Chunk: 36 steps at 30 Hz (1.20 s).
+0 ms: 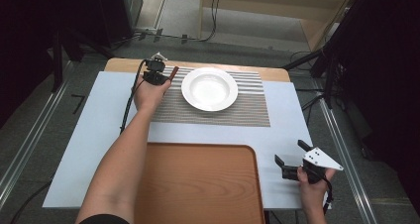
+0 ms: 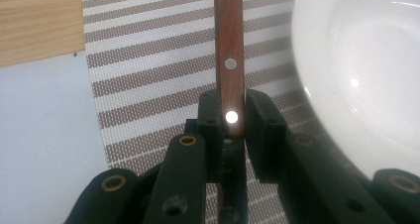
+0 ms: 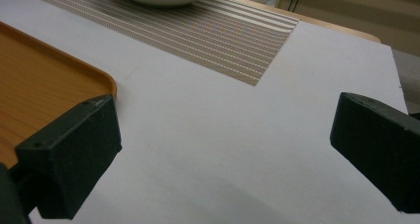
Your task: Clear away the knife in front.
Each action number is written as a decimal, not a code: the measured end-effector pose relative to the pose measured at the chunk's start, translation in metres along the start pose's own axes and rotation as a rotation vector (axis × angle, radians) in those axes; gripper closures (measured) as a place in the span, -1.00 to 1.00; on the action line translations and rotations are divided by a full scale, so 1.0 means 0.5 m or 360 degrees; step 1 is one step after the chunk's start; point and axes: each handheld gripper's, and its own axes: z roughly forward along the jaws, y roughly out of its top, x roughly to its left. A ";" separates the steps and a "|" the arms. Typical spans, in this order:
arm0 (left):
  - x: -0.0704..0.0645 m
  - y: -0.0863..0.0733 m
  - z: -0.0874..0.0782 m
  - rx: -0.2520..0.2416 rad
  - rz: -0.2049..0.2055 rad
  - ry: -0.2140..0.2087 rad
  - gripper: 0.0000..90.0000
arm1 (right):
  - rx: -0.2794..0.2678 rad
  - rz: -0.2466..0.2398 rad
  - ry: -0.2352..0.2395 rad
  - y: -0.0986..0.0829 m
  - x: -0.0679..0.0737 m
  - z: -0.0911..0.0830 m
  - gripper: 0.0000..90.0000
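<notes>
Left tool grips a wooden handle pointing straight ahead beside the plate; right tool gapes.

The high view looks down on the plate; the left gripper view sits close beside it, the right gripper view faces it from afar.

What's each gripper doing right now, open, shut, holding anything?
Left gripper: shut on a wooden handle with metal rivets, over the striped placemat beside the white plate.
Right gripper: open, holding nothing, above the table.
</notes>
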 end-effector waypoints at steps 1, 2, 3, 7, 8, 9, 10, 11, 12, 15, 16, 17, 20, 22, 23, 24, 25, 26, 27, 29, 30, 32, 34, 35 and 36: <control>-0.001 -0.003 -0.005 -0.0007 0.0002 -0.0007 0.71 | 0.0001 0.0001 0.0001 0.000 0.000 0.000 -1.00; -0.002 -0.005 -0.009 -0.0010 0.0007 -0.0013 0.70 | 0.0000 0.0001 0.0001 0.000 0.000 0.000 -1.00; -0.002 -0.005 -0.009 -0.0010 0.0007 -0.0013 0.70 | 0.0000 0.0001 0.0001 0.000 0.000 0.000 -1.00; -0.005 -0.017 -0.031 -0.0023 0.0029 -0.0043 0.70 | 0.0000 0.0001 0.0001 0.000 0.000 0.000 -1.00; -0.005 -0.017 -0.031 -0.0023 0.0029 -0.0043 0.70 | 0.0000 0.0001 0.0001 0.000 0.000 0.000 -1.00; -0.008 -0.023 -0.043 -0.0027 0.0047 -0.0054 0.70 | -0.0001 0.0000 0.0001 0.000 0.000 0.000 -1.00; -0.008 -0.023 -0.043 -0.0027 0.0047 -0.0054 0.70 | -0.0002 0.0000 0.0001 0.000 0.000 0.000 -1.00; -0.011 -0.030 -0.052 -0.0026 0.0071 -0.0063 0.70 | -0.0002 -0.0001 0.0001 0.000 0.000 0.000 -1.00; -0.011 -0.030 -0.052 -0.0026 0.0071 -0.0063 0.70 | -0.0002 -0.0001 0.0001 0.000 0.000 0.000 -1.00; -0.015 -0.045 -0.067 -0.0033 0.0093 -0.0076 0.70 | -0.0001 -0.0001 0.0001 0.000 0.000 0.000 -1.00; -0.016 -0.049 -0.071 -0.0029 0.0099 -0.0082 0.70 | -0.0001 -0.0001 0.0002 0.000 0.000 0.000 -1.00; -0.017 -0.053 -0.075 -0.0038 0.0101 -0.0089 0.70 | -0.0002 -0.0001 0.0002 0.000 0.000 0.000 -1.00; -0.023 -0.063 -0.086 -0.0041 0.0127 -0.0105 0.70 | -0.0003 0.0000 0.0002 0.000 -0.001 0.000 -1.00; -0.027 -0.072 -0.093 -0.0045 0.0144 -0.0111 0.70 | -0.0004 0.0000 0.0003 0.000 -0.001 0.000 -1.00; -0.027 -0.072 -0.093 -0.0045 0.0144 -0.0111 0.70 | -0.0004 0.0000 0.0003 0.000 -0.001 0.000 -1.00; -0.030 -0.080 -0.100 -0.0049 0.0153 -0.0118 0.70 | -0.0004 0.0000 0.0003 0.000 -0.001 -0.001 -1.00; -0.030 -0.080 -0.100 -0.0049 0.0153 -0.0118 0.70 | -0.0004 0.0000 0.0003 0.000 -0.001 -0.001 -1.00; -0.034 -0.088 -0.105 -0.0046 0.0170 -0.0124 0.70 | -0.0005 -0.0001 0.0003 0.000 -0.001 -0.001 -1.00; -0.034 -0.088 -0.105 -0.0046 0.0170 -0.0124 0.70 | -0.0005 -0.0001 0.0003 0.000 -0.001 -0.001 -1.00; -0.039 -0.100 -0.115 -0.0059 0.0186 -0.0133 0.70 | -0.0005 0.0000 0.0003 0.000 -0.001 -0.001 -1.00; -0.039 -0.100 -0.115 -0.0059 0.0186 -0.0133 0.70 | -0.0004 0.0000 0.0003 0.000 -0.001 0.000 -1.00; -0.045 -0.110 -0.124 -0.0066 0.0207 -0.0144 0.70 | -0.0002 -0.0003 0.0003 0.000 0.000 0.000 -1.00; -0.050 -0.117 -0.129 -0.0074 0.0221 -0.0148 0.70 | -0.0002 -0.0003 0.0003 0.000 0.000 0.000 -1.00; -0.050 -0.117 -0.129 -0.0074 0.0221 -0.0148 0.70 | -0.0002 -0.0003 0.0003 0.000 0.000 0.000 -1.00; -0.054 -0.124 -0.134 -0.0077 0.0224 -0.0158 0.70 | -0.0002 -0.0003 0.0003 0.000 0.000 0.000 -1.00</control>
